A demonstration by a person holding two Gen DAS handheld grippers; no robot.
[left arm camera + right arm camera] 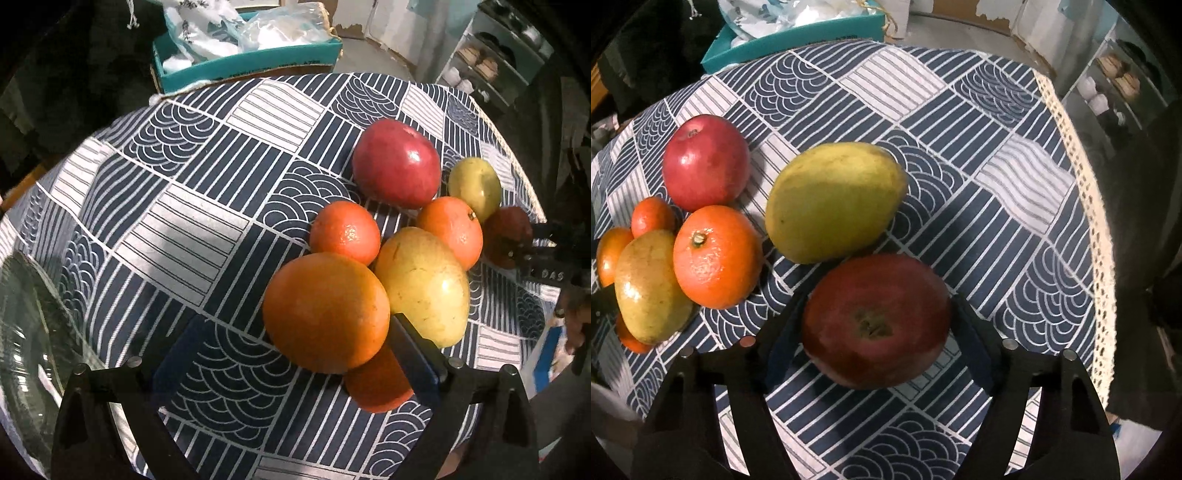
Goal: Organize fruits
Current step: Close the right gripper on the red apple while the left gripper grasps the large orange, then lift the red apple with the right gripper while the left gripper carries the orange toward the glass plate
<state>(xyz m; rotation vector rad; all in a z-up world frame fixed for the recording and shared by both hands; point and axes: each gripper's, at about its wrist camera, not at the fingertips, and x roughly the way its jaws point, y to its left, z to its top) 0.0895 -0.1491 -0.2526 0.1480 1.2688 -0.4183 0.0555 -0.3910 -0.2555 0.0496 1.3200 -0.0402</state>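
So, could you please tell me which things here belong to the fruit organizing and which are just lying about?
Job: held apple in the right gripper, second apple, green mango, yellow mango, large orange, near tangerine, far tangerine; probably the glass bowl.
Lying about: teal box, tablecloth, shelf.

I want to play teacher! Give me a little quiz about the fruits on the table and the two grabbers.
1. True or false: an orange sits between the fingers of the left gripper.
2. Which fruit is between the fingers of the right gripper? A) banana B) red apple C) grapes
3. Fill in: the tablecloth holds ___ yellow-green mangoes.

Key: 1 true; 2 B; 3 two.
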